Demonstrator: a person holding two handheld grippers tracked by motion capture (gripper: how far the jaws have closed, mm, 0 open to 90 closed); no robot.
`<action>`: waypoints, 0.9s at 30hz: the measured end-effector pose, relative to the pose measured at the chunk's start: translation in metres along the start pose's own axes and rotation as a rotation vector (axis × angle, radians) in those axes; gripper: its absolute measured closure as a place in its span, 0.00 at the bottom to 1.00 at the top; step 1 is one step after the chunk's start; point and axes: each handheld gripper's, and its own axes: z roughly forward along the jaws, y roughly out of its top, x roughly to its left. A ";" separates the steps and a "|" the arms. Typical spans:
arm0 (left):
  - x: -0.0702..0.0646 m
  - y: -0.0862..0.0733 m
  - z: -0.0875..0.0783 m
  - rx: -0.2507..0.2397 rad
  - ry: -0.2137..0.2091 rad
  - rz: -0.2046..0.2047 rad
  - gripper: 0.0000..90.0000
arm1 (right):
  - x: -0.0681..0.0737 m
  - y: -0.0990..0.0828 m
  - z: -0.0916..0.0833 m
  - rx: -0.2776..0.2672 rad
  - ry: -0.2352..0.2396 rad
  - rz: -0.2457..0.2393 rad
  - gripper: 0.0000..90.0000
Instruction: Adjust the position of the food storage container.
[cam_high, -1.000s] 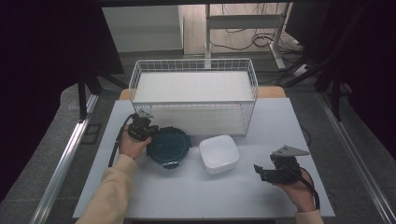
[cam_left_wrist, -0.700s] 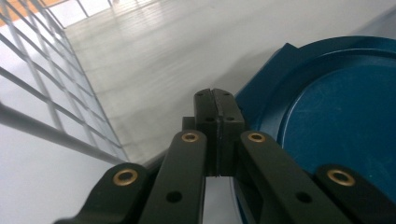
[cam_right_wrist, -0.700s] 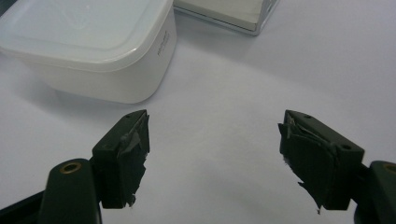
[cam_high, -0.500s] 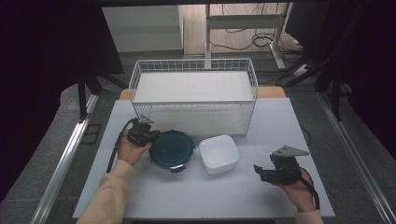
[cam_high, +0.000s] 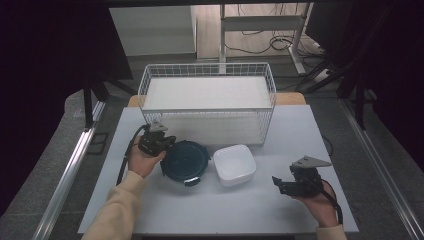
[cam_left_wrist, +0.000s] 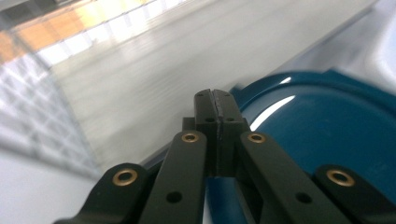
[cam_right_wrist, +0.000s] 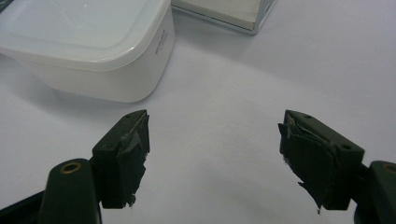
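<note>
Now the left gripper (cam_high: 167, 141), jaws pinching the teal lid's (cam_high: 186, 160) rim, has carried it rightward toward the white container (cam_high: 234, 164).

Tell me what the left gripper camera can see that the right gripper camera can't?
Left gripper view: the left gripper, jaws shut on the rim of the dark blue lid, with the wire basket blurred behind.

Right gripper view: the right gripper, jaws open with nothing between them, and the white square container beyond them.

Both: the white table, each seen past its own two black jaws.
</note>
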 end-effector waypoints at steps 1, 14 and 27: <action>-0.004 0.002 0.003 -0.011 -0.004 -0.008 1.00 | 0.001 0.000 0.000 0.001 0.000 -0.001 0.27; -0.020 0.020 0.044 0.030 0.018 0.052 1.00 | -0.001 -0.001 -0.001 0.000 0.001 0.000 0.27; -0.013 0.023 0.051 0.092 0.014 0.030 1.00 | -0.001 -0.002 0.000 0.003 0.000 -0.002 0.27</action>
